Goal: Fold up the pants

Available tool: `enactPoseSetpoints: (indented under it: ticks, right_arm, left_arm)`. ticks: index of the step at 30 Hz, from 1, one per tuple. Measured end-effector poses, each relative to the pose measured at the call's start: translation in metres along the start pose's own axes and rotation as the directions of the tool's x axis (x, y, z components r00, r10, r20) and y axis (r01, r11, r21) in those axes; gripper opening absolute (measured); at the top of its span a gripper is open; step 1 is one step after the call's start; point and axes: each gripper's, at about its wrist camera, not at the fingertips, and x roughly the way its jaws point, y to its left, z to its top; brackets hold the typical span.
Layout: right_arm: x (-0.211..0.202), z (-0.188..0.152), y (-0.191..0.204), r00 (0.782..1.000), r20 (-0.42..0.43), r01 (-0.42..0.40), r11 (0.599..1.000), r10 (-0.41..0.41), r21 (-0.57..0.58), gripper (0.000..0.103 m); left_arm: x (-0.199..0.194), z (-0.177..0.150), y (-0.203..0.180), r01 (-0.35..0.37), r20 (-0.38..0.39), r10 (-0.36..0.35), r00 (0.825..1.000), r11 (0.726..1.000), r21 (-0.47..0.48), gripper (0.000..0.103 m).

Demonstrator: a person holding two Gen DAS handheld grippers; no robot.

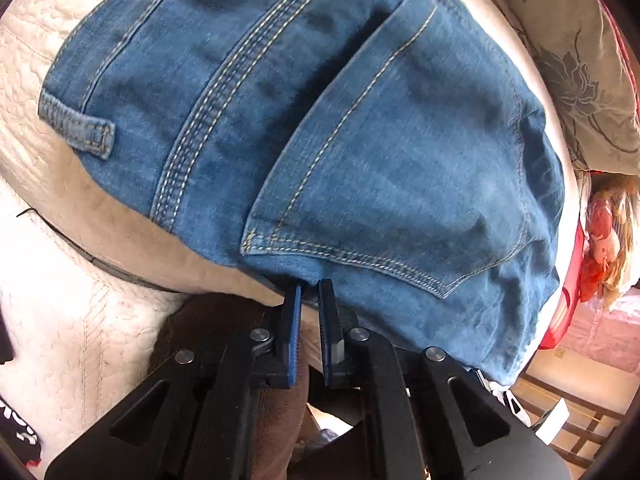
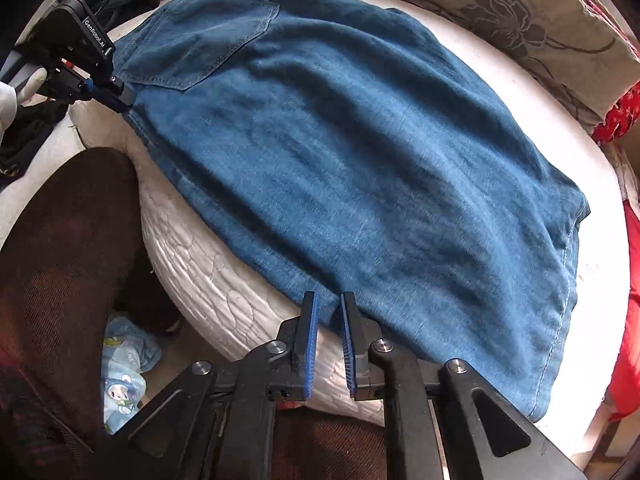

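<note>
Blue denim pants [image 2: 360,152] lie folded on a white quilted mattress [image 2: 208,276]. In the left wrist view the waist end fills the frame, with a back pocket [image 1: 400,168] and a belt loop [image 1: 80,128] showing. My left gripper [image 1: 310,288] is at the near edge of the pants below the pocket, jaws slightly apart, tips touching the denim edge. It also shows in the right wrist view [image 2: 124,100]. My right gripper [image 2: 329,300] is at the near edge of the leg part, jaws a little apart with the fabric edge between the tips.
A floral pillow [image 2: 520,20] lies behind the pants, with red fabric [image 2: 624,120] to the right. The person's brown corduroy legs [image 2: 68,248] are at the mattress's near edge. A pale blue cloth [image 2: 124,372] lies on the floor. Wooden furniture [image 1: 568,408] stands right.
</note>
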Motion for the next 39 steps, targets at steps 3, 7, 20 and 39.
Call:
enactPoseSetpoints:
  ticks: [3,7,20,39]
  right_arm:
    - [-0.007,-0.011,-0.012,0.997,0.037,-0.072,0.989,0.068,0.126,0.012]
    - [-0.036,-0.027,-0.076,0.972,0.193,-0.204,0.878,0.13,0.433,0.028]
    - [-0.026,-0.115,-0.175,0.892,0.411,-0.452,0.341,0.188,0.825,0.052]
    - [-0.027,-0.128,-0.193,0.766,0.626,-0.643,0.177,0.143,0.746,0.009]
  left_arm:
    - [0.006,-0.003,0.01,0.054,-0.036,-0.055,0.998,0.998,-0.026,0.006]
    - [-0.007,-0.016,0.004,0.102,-0.011,-0.102,0.995,0.994,0.039,0.006]
    - [0.009,-0.01,-0.03,0.187,-0.077,-0.186,0.98,0.982,0.01,0.017]
    - [0.004,-0.013,-0.06,0.047,-0.033,-0.047,0.998,0.999,0.014,0.002]
